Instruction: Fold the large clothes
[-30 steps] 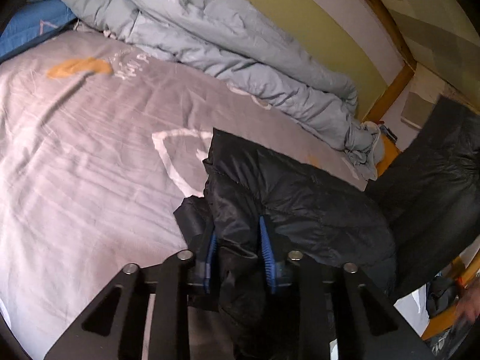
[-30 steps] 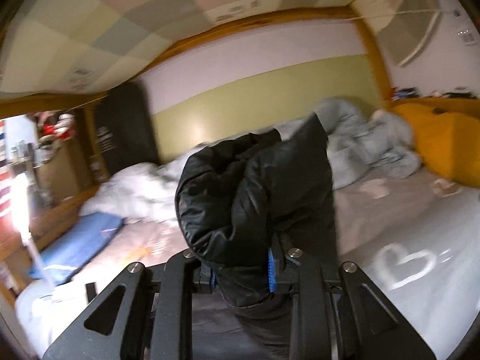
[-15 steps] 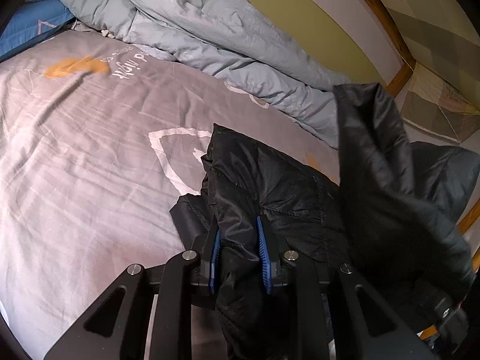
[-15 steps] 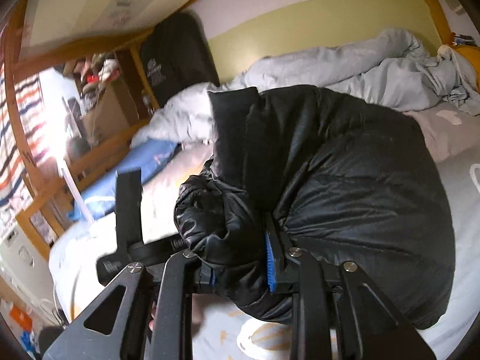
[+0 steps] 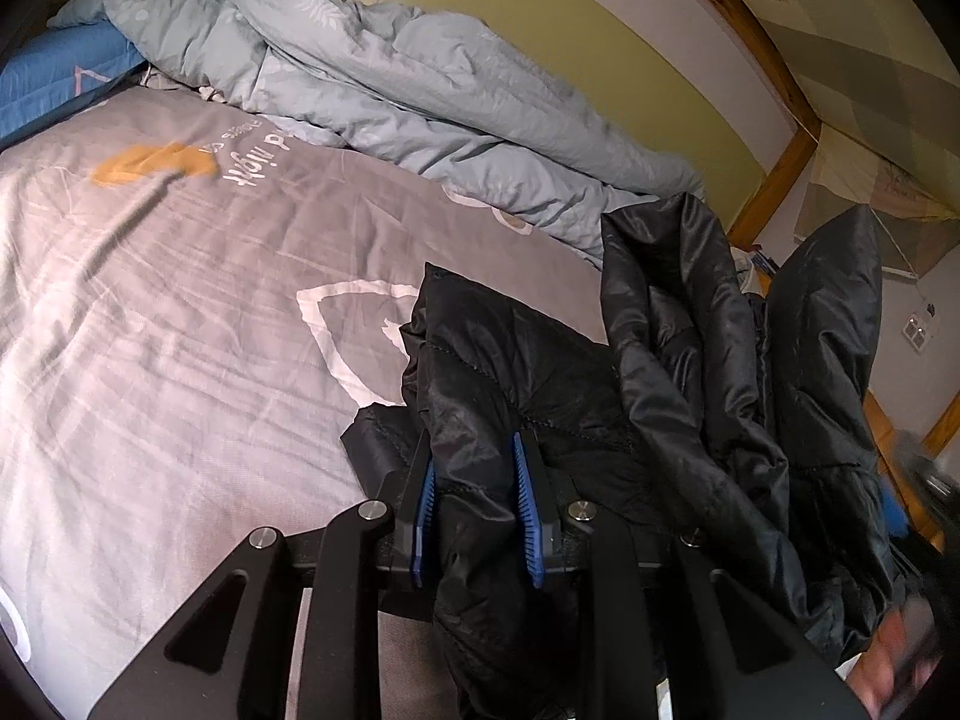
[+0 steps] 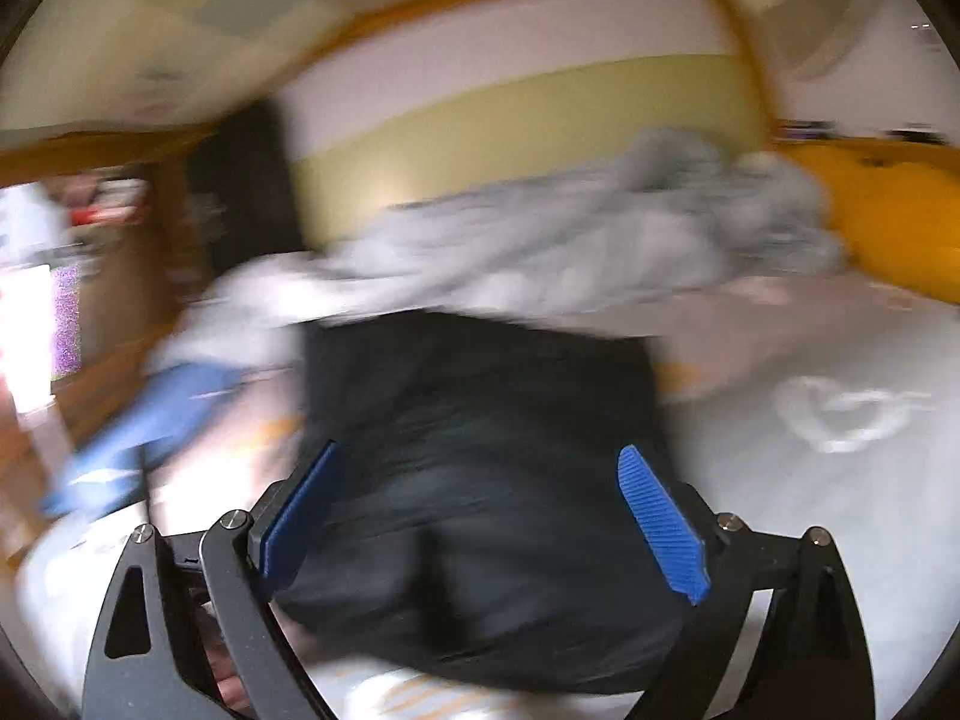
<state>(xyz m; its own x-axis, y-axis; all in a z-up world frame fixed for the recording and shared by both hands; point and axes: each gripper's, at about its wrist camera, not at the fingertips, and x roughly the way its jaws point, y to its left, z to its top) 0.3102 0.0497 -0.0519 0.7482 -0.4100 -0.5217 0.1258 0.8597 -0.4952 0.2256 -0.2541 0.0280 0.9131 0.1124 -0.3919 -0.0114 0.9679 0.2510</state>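
The black puffer jacket (image 5: 540, 396) lies bunched on the grey bedsheet (image 5: 180, 312). Your left gripper (image 5: 477, 510) pinches its edge; your right gripper (image 6: 480, 516) is opening, releasing the folded-over half. Next, regrasp and flatten.

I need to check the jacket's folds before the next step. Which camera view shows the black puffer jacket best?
The left wrist view: the black puffer jacket is sharp there, its quilting and folds clear, pinched in the left gripper. The right wrist view shows only a motion-blurred dark mass between the right gripper's opening jaws.
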